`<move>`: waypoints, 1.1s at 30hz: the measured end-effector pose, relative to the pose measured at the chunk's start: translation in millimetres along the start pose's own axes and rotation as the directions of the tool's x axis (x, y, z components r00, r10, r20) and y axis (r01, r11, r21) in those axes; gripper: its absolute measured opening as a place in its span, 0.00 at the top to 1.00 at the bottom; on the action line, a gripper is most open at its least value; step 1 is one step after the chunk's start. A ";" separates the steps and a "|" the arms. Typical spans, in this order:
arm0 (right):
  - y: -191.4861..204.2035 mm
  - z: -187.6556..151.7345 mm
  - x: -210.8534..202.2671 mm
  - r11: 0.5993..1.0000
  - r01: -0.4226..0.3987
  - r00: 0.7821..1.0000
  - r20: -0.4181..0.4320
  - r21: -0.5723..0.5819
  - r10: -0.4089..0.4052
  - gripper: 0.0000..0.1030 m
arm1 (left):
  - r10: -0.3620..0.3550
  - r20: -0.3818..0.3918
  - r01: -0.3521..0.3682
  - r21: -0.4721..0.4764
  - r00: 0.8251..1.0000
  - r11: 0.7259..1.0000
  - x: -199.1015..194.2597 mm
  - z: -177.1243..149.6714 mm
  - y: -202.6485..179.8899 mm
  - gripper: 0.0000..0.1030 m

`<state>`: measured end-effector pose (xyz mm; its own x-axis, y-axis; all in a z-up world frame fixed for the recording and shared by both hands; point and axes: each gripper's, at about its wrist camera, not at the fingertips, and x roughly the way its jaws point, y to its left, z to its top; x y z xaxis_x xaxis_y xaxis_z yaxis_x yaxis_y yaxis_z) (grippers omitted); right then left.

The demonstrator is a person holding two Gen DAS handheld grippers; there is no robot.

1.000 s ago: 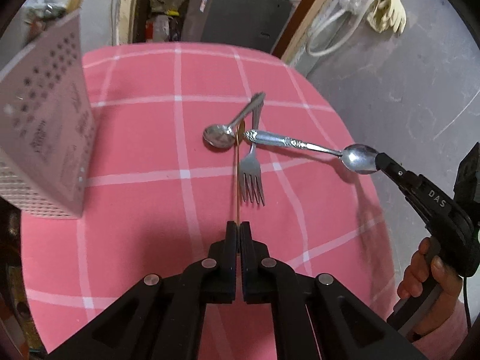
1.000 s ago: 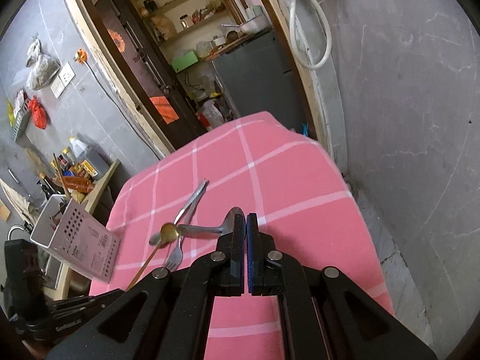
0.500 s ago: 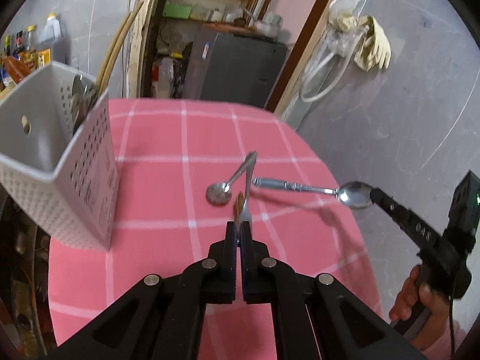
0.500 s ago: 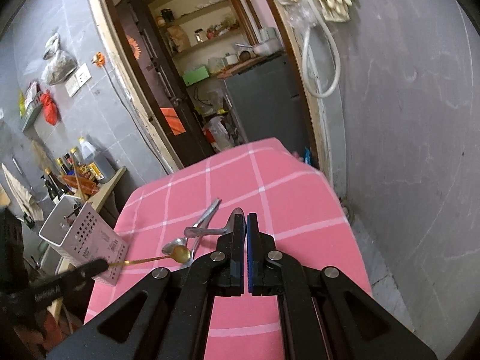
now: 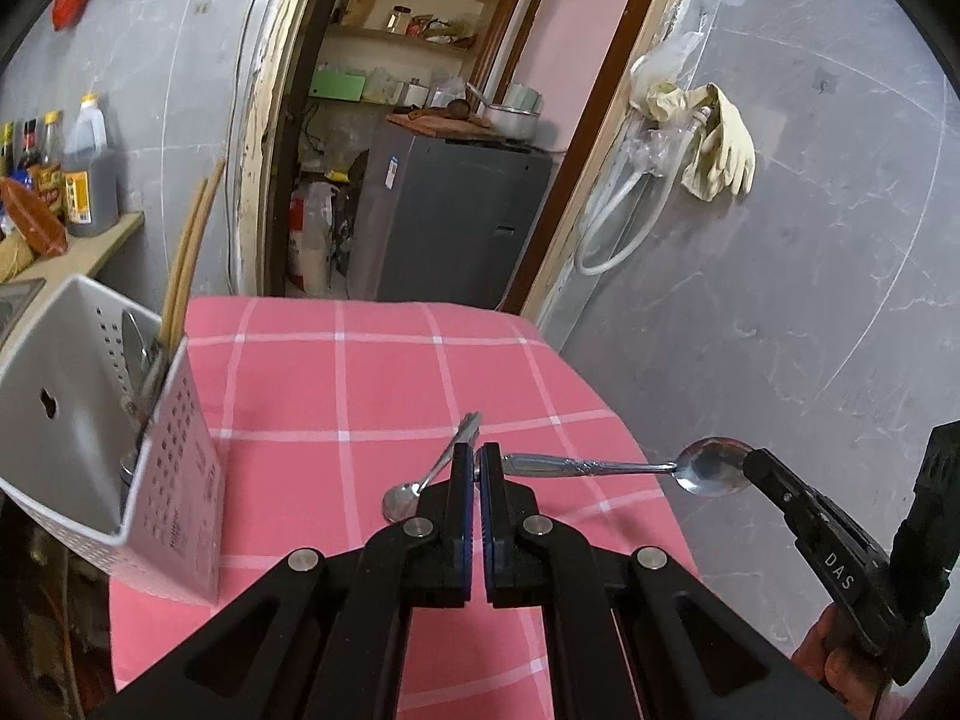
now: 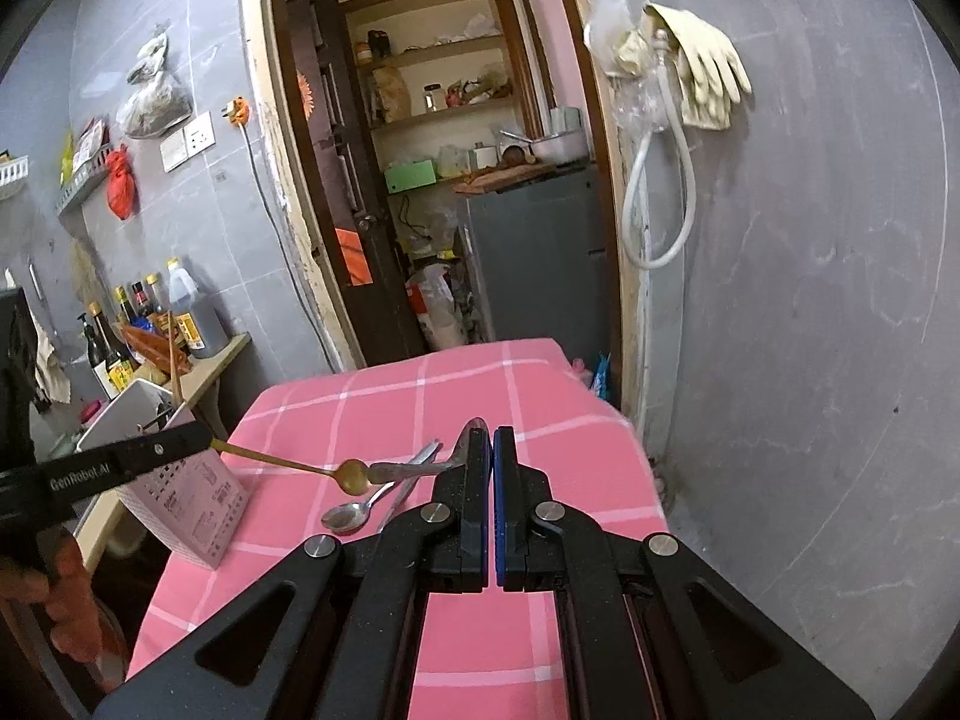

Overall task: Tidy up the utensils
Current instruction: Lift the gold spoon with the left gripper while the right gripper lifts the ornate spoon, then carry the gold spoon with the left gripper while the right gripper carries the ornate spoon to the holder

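Observation:
My left gripper point(image 5: 475, 456) is shut on a thin gold spoon point(image 6: 353, 475) and holds it in the air above the pink checked table point(image 5: 372, 384). My right gripper point(image 6: 491, 441) is shut on the bowl of an ornate silver spoon point(image 5: 606, 468), lifted off the table. It shows at the right of the left wrist view point(image 5: 757, 463). A plain silver spoon point(image 5: 401, 499) and a fork point(image 6: 414, 483) lie on the cloth below. A white perforated utensil basket point(image 5: 90, 438) stands at the table's left edge, holding chopsticks and other utensils.
A grey wall point(image 5: 810, 300) runs close along the table's right side. A doorway with a grey cabinet point(image 5: 450, 216) lies behind the table. A counter with bottles point(image 5: 78, 192) stands left of the basket.
Both grippers have risen with their spoons. The gold spoon and the ornate silver spoon have come off the pile; the views now tilt up toward the doorway.

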<state>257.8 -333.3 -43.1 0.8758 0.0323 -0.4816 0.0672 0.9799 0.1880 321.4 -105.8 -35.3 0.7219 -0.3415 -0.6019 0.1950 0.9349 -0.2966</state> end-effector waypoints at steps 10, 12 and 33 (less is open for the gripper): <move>29.0 27.2 -13.6 0.999 -0.018 0.998 0.061 -0.051 0.021 0.99 | 0.066 0.007 -0.066 0.027 0.998 0.997 -34.5 23.0 5.8 0.97; 39.0 33.3 -17.0 0.997 -0.025 0.997 0.078 -0.067 0.030 0.99 | 0.080 0.019 -0.080 0.020 0.997 0.997 -45.2 27.9 9.9 0.97; 173.9 79.8 -45.6 0.948 -0.199 0.954 0.172 -0.248 0.245 0.99 | 0.236 0.134 -0.233 -0.035 0.963 0.972 -174.4 79.8 81.2 0.97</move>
<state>267.6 -180.1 79.9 0.9344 0.2369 -0.2661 -0.2286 0.9715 0.0620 264.4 37.3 104.8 0.8297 -0.0952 -0.5501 -0.0021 0.9848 -0.1737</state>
